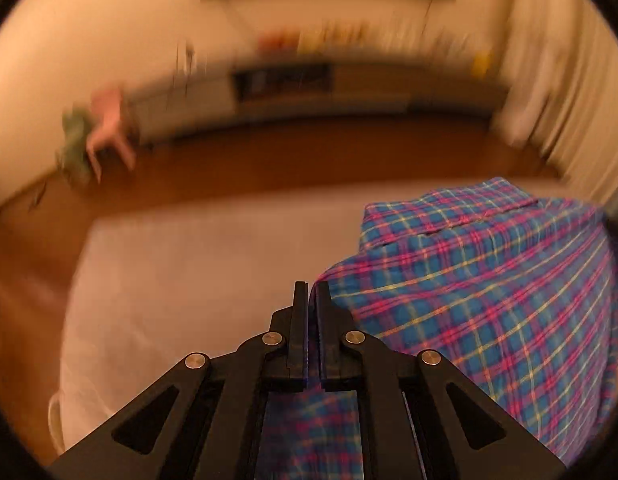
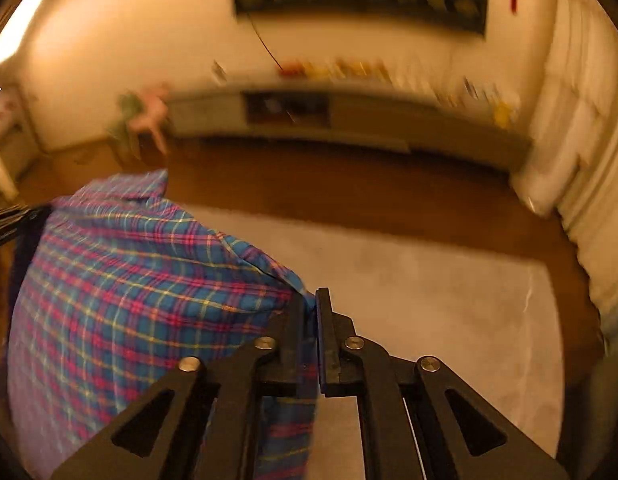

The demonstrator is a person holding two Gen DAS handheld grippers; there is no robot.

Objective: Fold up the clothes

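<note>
- Blurred wooden floor (image 1: 269,160) and a pale rug (image 1: 189,280) lie beneath a raised plaid shirt (image 1: 489,280).
- Soft blue-pink checked cloth stretches sideways between both tongs, collar away from the cameras.
- Left tongs (image 1: 313,292) pinch one edge tightly.
- Right tongs (image 2: 311,300), slightly parted, have cloth between them.

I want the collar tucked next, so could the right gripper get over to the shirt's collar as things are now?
Probably not yet. The right gripper has the plaid shirt's edge between its fingers, with the collar on the far side of the raised cloth. It would likely have to let go first; nothing else blocks the way.
</note>
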